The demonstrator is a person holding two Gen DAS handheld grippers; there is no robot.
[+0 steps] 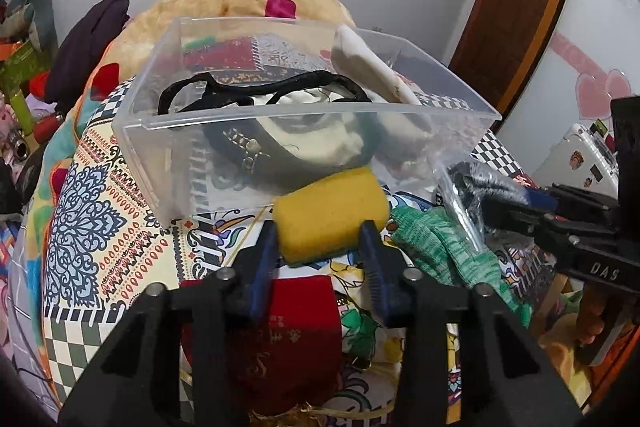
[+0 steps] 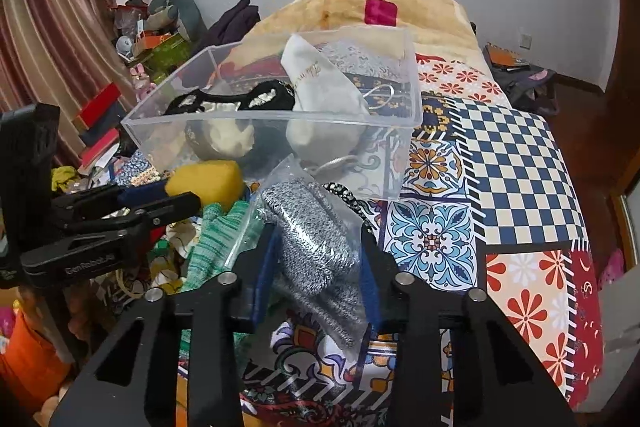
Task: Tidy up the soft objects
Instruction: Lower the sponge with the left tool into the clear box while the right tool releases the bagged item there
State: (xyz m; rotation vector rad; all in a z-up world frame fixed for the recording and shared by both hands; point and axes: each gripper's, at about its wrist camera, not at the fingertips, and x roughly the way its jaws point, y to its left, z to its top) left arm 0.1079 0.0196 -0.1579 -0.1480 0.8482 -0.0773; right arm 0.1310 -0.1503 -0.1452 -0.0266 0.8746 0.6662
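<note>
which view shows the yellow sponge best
The left wrist view: the yellow sponge sits centred between the left claw, its whole front face visible. The right wrist view shows only its upper part at the left, behind that claw's fingers.

Bin [image 1: 168, 163]: clear glossy plastic. Sponge [image 1: 328, 215]: yellow, porous, matt foam. Knit bundle [image 2: 316, 239]: grey-flecked, in glossy clear bag. Bedspread [image 2: 516, 163]: printed cloth.

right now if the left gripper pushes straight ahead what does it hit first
The left gripper already holds the yellow sponge. Straight ahead, the sponge would probably meet the clear box's near wall first; depth is unclear.
</note>
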